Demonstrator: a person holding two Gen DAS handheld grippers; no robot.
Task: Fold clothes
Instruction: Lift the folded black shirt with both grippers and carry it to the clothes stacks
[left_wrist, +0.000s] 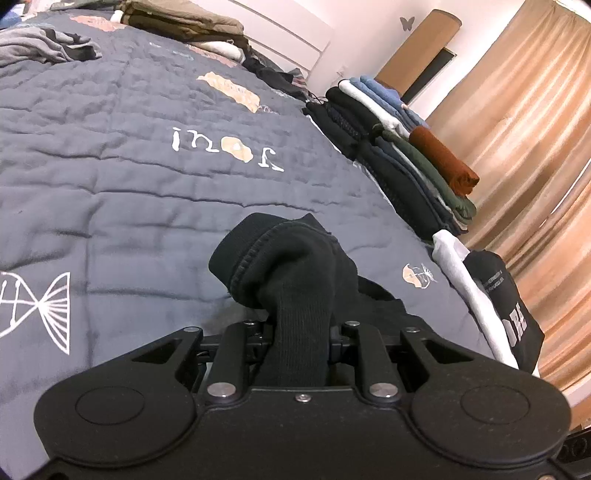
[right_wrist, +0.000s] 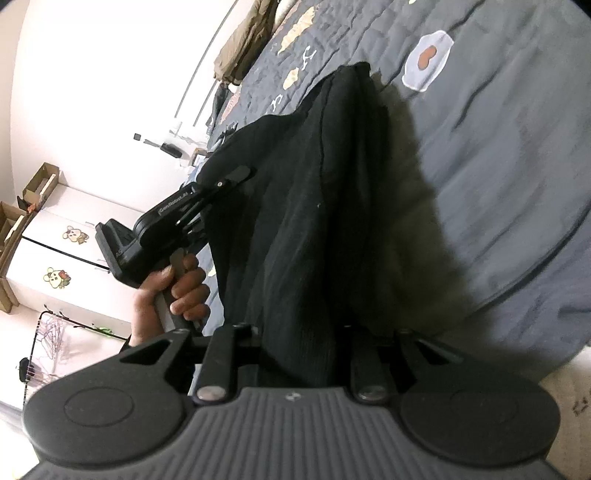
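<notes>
A black sweatshirt (left_wrist: 291, 258) with a ribbed edge bunches up from my left gripper (left_wrist: 299, 326), whose jaws are shut on the ribbed fabric just above the dark grey quilt (left_wrist: 147, 184). In the right wrist view the same black sweatshirt (right_wrist: 314, 203) hangs stretched over the quilt (right_wrist: 517, 147). My right gripper (right_wrist: 299, 343) is shut on its near edge, its fingertips hidden by the cloth. The left gripper (right_wrist: 229, 181) appears there too, held by a hand (right_wrist: 173, 291) and pinching the garment's other edge at the left.
A stack of folded clothes (left_wrist: 399, 155) lies along the bed's right edge, with a folded black-and-white printed piece (left_wrist: 498, 306) nearer. Loose grey clothing (left_wrist: 40, 48) and an olive pile (left_wrist: 184, 22) lie at the far end. Curtains (left_wrist: 535, 129) hang beyond; white drawers (right_wrist: 66, 251) stand beside the bed.
</notes>
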